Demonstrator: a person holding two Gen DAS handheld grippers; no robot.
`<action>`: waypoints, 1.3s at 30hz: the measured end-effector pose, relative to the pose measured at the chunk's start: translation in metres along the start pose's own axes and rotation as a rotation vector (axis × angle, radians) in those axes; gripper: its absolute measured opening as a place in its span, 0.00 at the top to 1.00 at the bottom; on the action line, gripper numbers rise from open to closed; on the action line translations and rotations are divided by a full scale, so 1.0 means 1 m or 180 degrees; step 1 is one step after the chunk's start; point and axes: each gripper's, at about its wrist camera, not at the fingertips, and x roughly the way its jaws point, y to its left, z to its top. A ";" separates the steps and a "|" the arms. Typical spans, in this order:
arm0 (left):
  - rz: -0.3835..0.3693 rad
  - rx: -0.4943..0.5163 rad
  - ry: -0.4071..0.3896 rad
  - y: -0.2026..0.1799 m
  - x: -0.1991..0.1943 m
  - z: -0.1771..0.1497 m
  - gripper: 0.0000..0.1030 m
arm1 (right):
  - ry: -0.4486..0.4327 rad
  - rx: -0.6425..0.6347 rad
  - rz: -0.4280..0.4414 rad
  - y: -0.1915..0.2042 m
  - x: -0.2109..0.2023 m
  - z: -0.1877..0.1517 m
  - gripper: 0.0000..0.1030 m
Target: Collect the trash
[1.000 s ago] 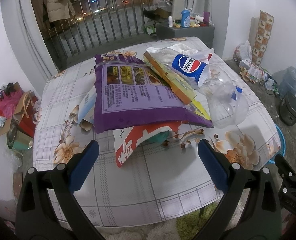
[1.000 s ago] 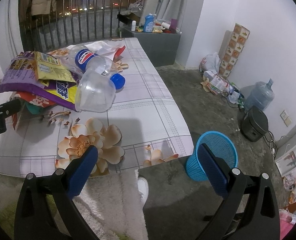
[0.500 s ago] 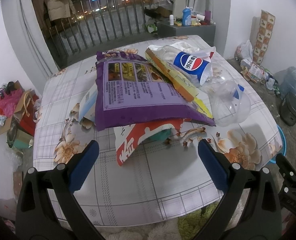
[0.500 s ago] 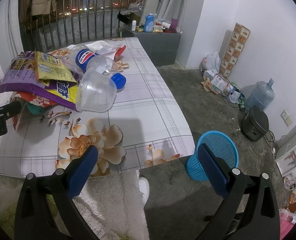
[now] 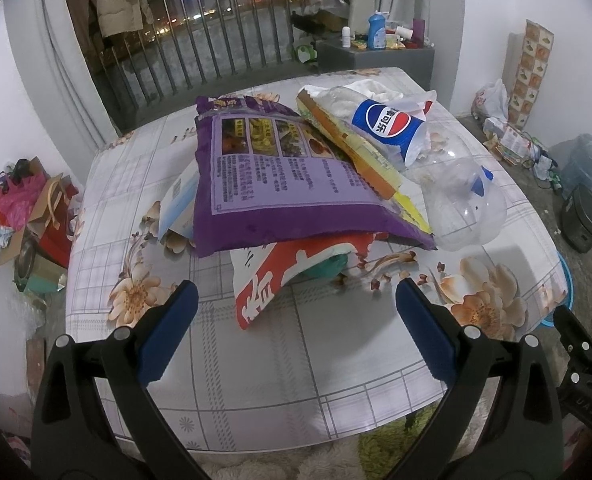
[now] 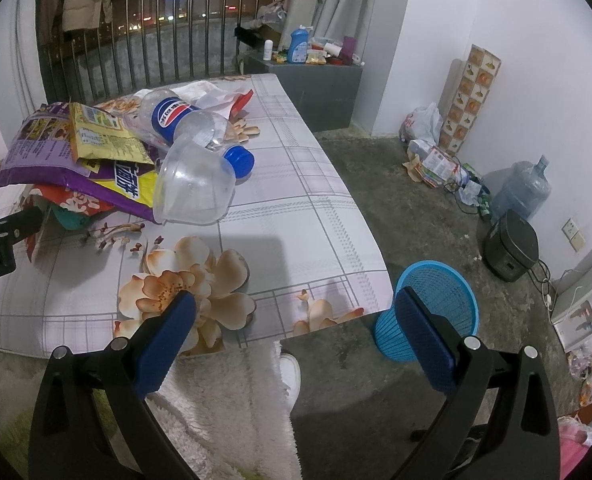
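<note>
A pile of trash lies on the flowered tablecloth (image 5: 256,360): a purple snack bag (image 5: 280,184) on top, a red and white bag (image 5: 272,276) under it, a yellow bag (image 5: 360,148), a Pepsi bottle (image 5: 388,124) and a clear crushed bottle (image 5: 464,208) with a blue cap. My left gripper (image 5: 294,308) is open and empty, just short of the red and white bag. My right gripper (image 6: 296,316) is open and empty over the table's near right corner. The clear bottle (image 6: 196,188) and the blue mesh bin (image 6: 428,312) on the floor show in the right wrist view.
A rice cooker (image 6: 510,246), a water jug (image 6: 522,190) and bags of clutter (image 6: 428,152) stand along the right wall. A grey cabinet (image 6: 308,76) with bottles stands behind the table. A white fluffy rug (image 6: 224,412) lies below the table's edge.
My left gripper has drawn a little closer to the pile. The right gripper has shifted slightly; both stay open.
</note>
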 end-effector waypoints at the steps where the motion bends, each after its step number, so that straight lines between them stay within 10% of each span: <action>1: 0.0000 -0.0004 0.0008 0.001 0.000 0.000 0.07 | -0.0001 -0.0001 0.0003 -0.001 0.000 0.000 0.06; 16: -0.0164 0.0007 -0.0570 0.017 -0.025 0.024 0.07 | -0.0235 0.0350 0.0289 -0.001 -0.003 0.016 0.06; 25: -0.1573 0.0031 -0.0570 0.041 -0.016 0.059 0.07 | -0.0455 0.0573 0.0509 0.010 0.013 0.050 0.06; 39: -0.1403 0.0157 -0.0248 0.015 0.021 0.093 0.16 | 0.0016 0.0417 0.1005 0.040 0.075 0.084 0.23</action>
